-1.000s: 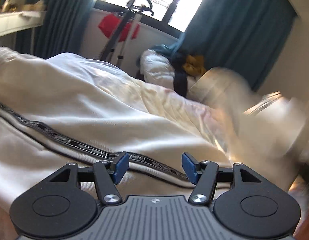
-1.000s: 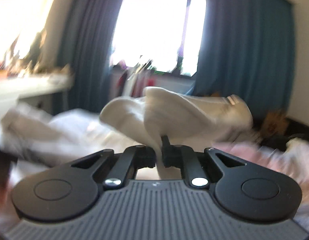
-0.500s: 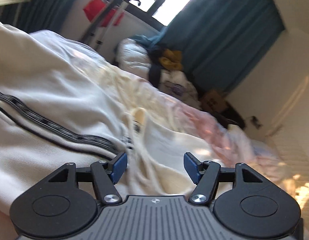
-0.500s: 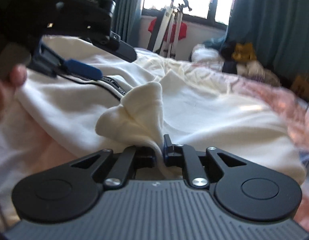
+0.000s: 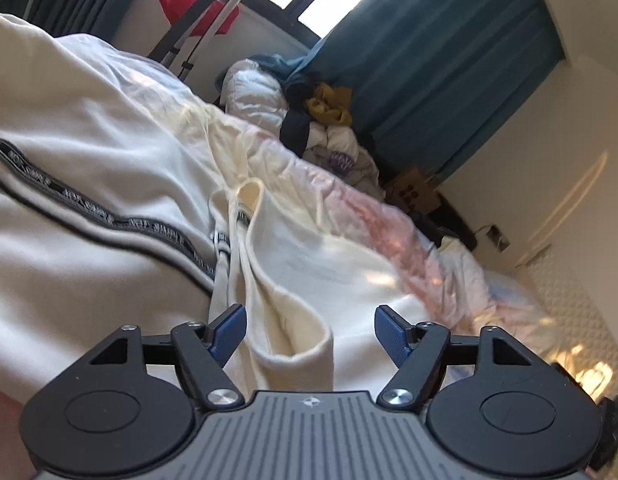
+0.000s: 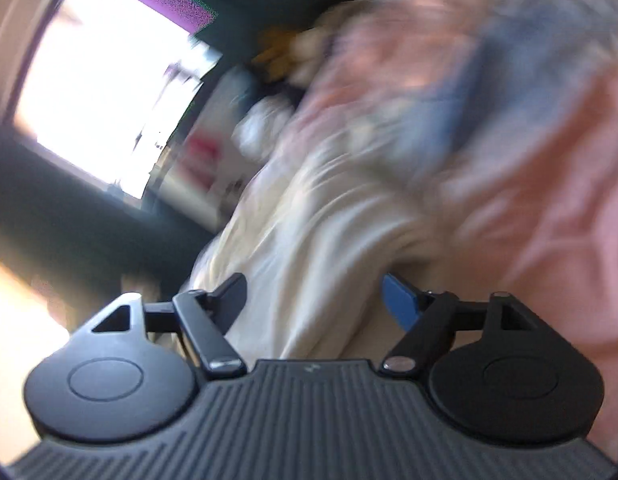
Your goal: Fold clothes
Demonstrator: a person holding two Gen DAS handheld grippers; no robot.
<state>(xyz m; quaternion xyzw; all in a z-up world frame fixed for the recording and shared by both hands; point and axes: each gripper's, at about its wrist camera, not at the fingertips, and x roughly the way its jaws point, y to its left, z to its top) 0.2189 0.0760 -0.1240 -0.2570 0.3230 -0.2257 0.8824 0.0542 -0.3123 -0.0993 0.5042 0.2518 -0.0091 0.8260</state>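
Observation:
A cream garment with a dark lettered stripe (image 5: 109, 184) lies spread on the bed, one folded part (image 5: 309, 280) laid over it. My left gripper (image 5: 309, 330) is open, low over a cuff-like edge (image 5: 297, 354) of the folded part, holding nothing. My right gripper (image 6: 313, 300) is open and empty in a blurred, tilted view, with cream cloth (image 6: 309, 240) beyond its fingers.
The bed has a pink and pale patterned cover (image 5: 381, 220). A pile of clothes and bedding (image 5: 309, 120) lies at the far end by teal curtains (image 5: 429, 60). A metal stand with a red item (image 5: 201, 8) is under the window. A cardboard box (image 5: 413, 192) is near the wall.
My right gripper has let go of the cream cloth it pinched and opened, swinging away fast with a tilt. My left gripper moved right along the garment to the folded part, staying open.

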